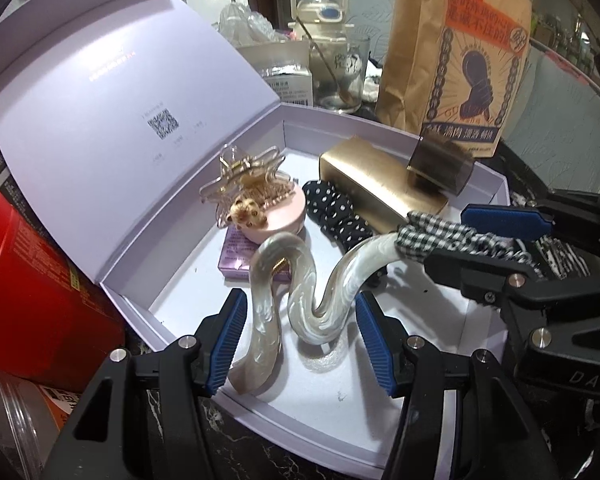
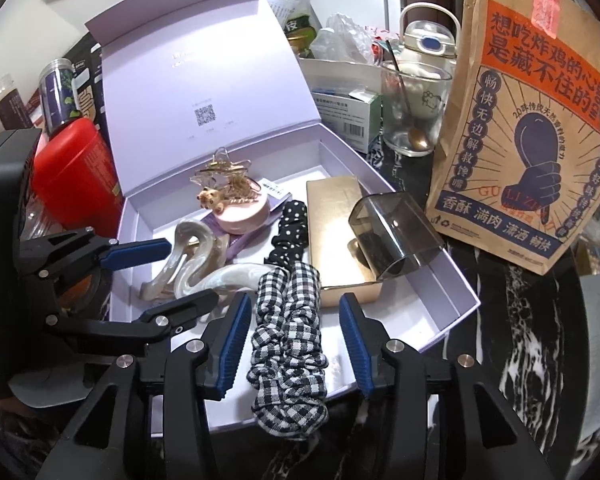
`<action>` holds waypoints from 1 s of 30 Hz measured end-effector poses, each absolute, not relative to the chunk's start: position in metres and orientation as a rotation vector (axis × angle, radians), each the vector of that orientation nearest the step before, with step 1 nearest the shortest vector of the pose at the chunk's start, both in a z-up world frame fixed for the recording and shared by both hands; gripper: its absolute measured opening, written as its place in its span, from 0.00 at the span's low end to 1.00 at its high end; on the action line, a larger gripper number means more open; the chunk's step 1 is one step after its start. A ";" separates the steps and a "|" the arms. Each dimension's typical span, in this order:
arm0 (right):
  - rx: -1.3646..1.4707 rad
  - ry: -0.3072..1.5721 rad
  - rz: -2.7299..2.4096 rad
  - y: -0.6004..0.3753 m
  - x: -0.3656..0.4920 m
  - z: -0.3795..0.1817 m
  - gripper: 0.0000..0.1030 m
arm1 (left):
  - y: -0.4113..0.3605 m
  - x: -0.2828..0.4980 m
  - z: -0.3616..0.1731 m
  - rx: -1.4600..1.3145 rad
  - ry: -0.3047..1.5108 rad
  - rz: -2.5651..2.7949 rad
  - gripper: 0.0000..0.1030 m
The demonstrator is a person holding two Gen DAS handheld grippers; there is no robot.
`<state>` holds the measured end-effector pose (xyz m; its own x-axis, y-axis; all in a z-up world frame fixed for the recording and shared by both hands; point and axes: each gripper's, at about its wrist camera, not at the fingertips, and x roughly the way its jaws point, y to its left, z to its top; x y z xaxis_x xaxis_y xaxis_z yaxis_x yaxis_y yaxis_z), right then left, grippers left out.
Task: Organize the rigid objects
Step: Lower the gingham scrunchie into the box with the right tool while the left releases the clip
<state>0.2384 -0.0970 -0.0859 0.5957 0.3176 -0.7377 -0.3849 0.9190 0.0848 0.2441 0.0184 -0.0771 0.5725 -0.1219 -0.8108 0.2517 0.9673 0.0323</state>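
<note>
Hair accessories already fill most of the lilac box (image 1: 488,184). From the left wrist: the pearly wavy clip (image 1: 300,300) lies at the box's near side, between the left tongs (image 1: 300,344), whose pads look just clear of it, so I judge it set down. Behind it sit a clear claw clip (image 1: 244,184), a polka-dot scrunchie (image 1: 336,212) and a gold case (image 1: 376,184).

From the right wrist: the right tongs (image 2: 296,348) stand apart around the gingham headband (image 2: 288,336), which overhangs the box's front edge onto the bench (image 2: 512,320). Left to do: nudging it fully in and closing the lid (image 2: 188,80).
</note>
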 end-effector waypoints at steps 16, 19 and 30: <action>-0.084 0.778 0.369 -0.114 0.218 -0.059 0.57 | 0.016 0.227 -0.053 0.132 0.883 -0.221 0.54; -0.091 0.764 0.356 -0.115 0.214 -0.052 0.58 | 0.018 0.224 -0.049 0.123 0.888 -0.220 0.54; -0.113 0.682 0.353 -0.115 0.185 -0.021 0.70 | 0.029 0.210 -0.019 0.101 0.850 -0.154 0.73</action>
<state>0.1851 -0.1151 -0.0206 0.7195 0.2815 -0.6349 -0.3551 0.9347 0.0120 0.2100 0.0286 -0.0194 0.6499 -0.0955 -0.7540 0.1757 0.9841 0.0268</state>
